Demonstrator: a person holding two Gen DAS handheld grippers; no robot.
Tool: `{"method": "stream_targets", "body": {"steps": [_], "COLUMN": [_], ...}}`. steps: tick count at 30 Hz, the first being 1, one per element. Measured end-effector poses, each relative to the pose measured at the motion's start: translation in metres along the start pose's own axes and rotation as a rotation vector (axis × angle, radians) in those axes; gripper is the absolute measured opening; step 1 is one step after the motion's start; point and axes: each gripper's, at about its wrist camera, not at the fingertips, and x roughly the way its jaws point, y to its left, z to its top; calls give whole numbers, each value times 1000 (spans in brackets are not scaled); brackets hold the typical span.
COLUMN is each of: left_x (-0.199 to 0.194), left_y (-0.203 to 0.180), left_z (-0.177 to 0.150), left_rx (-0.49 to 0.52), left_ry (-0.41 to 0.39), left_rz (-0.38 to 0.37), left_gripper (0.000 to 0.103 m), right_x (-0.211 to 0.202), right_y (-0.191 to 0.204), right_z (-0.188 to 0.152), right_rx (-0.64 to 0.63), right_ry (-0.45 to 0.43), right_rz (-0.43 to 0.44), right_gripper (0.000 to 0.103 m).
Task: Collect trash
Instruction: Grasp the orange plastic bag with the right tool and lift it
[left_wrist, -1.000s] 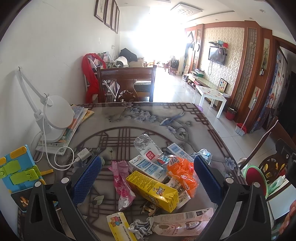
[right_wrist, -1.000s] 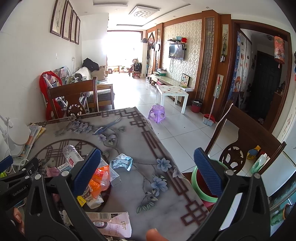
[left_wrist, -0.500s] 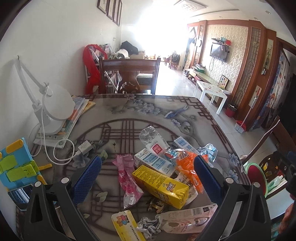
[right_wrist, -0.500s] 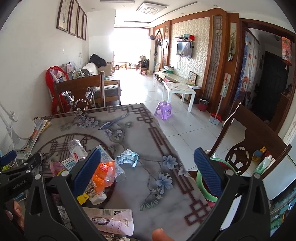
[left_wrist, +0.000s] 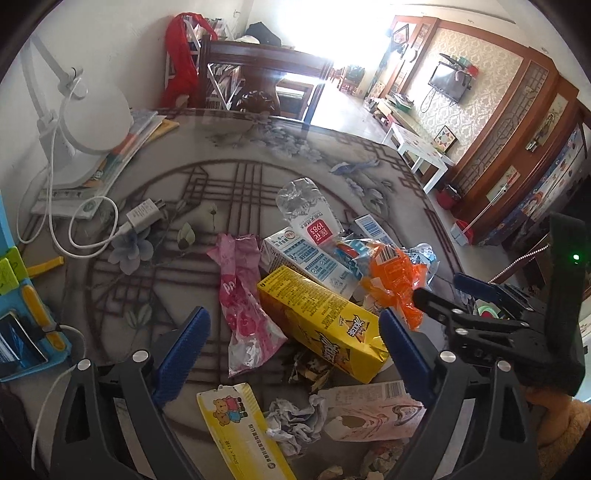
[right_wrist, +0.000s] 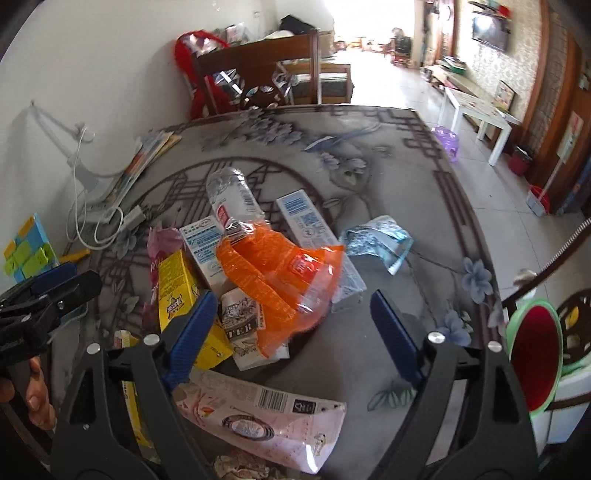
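Both tongs spread, jaws closing, nothing pinched. Left tongs (left_wrist: 291, 332): yellow carton (left_wrist: 321, 325) on the table (left_wrist: 369, 184) lies between the pads, right pad just beside its end. Right tongs (right_wrist: 291, 325): orange wrapper (right_wrist: 280, 280) sits between the pads, untouched.

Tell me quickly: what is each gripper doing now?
Left gripper: jaws closing, holding nothing, above the yellow cardboard carton.
Right gripper: jaws closing, holding nothing, above the orange plastic wrapper.
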Motion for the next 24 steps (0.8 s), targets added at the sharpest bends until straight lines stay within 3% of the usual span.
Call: {"method": "stream_targets", "body": {"steps": [5,7,9,12,17,24], "left_x": [14,20,27,38,59,96], "left_y": [9,10,10,7,-14,-30], "left_z": [3,5,7,11,10,-1], "left_rx": [-58,-75,-100,-137,-142,-198], "left_ry": [38,54,73,120,198,309], "left_rz": [-1,-4,-21,-75,-179,-145], "left_gripper": [88,88,87,82,74,72], "right_x": [49,63,70,63,23,-24], "right_y": [20,23,23,19,-8,-34], "right_z": [17,19,20,22,21,6], "right_rx": [-171,-202,-197,-195,-82,38], "right_ry": [94,118,127,89,-37,-120], "right_rz": [19,25,46,62,51,15], "right_gripper": [78,55,47,39,38,38]}}
